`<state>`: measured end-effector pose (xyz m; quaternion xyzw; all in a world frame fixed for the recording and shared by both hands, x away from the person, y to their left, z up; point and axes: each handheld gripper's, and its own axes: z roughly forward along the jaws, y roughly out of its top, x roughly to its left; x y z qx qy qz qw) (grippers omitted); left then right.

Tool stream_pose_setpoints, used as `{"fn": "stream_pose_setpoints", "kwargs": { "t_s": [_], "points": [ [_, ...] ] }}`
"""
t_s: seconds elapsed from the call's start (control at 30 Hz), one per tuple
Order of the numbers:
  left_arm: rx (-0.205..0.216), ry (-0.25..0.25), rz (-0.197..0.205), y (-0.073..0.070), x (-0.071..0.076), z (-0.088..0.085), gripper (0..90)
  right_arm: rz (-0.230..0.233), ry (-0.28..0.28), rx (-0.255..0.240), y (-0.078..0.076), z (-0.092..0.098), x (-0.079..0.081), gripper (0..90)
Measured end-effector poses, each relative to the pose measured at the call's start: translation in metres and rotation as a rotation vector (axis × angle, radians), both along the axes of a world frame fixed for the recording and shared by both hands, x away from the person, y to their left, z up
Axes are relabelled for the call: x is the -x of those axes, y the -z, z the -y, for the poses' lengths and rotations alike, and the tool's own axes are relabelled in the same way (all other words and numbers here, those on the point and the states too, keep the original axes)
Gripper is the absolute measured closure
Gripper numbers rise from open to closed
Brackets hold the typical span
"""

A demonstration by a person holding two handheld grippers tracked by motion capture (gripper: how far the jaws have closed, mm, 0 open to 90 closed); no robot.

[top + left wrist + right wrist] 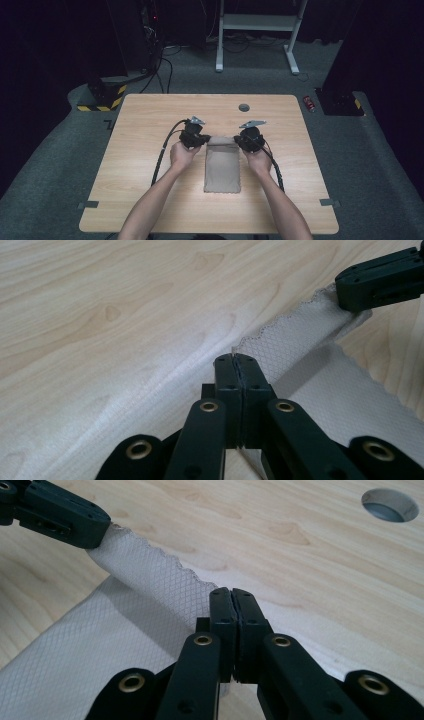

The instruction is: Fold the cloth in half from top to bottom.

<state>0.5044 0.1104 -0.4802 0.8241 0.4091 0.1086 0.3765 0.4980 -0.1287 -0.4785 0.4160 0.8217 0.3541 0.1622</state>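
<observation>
A beige cloth point(222, 167) with a diamond weave and scalloped edges lies in the middle of the wooden table point(150, 120). My left gripper point(200, 138) is shut on the cloth's far left corner, and my right gripper point(243, 140) is shut on its far right corner. In the left gripper view the jaws point(235, 359) pinch the cloth point(295, 335), whose far edge is lifted and folded back toward me. In the right gripper view the jaws point(232, 592) clamp the cloth point(145, 575). The other gripper's jaws hold the opposite corner in each gripper view.
A round grommet hole point(244, 107) sits near the table's far edge, also seen as a hole point(390, 505) in the right gripper view. Cables trail from both grippers along my forearms. Beyond the table stand a white desk frame point(260, 30) and dark equipment on the carpet.
</observation>
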Motion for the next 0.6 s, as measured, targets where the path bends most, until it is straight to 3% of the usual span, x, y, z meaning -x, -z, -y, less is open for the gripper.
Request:
{"fn": "stream_pose_setpoints", "kwargs": {
  "t_s": [0.1, 0.27, 0.6],
  "points": [
    [-0.016, 0.015, -0.001, 0.003, 0.006, 0.002, 89.4, -0.001, -0.010, 0.001, 0.003, 0.001, 0.005, 88.4],
    [0.000, 0.022, -0.012, 0.007, 0.014, 0.002, 89.4, -0.006, -0.025, 0.009, 0.008, 0.003, 0.012, 88.5],
    [-0.008, 0.043, -0.008, 0.012, 0.031, 0.002, 89.4, -0.010, -0.047, 0.005, 0.018, 0.006, 0.026, 88.5]
  ]
}}
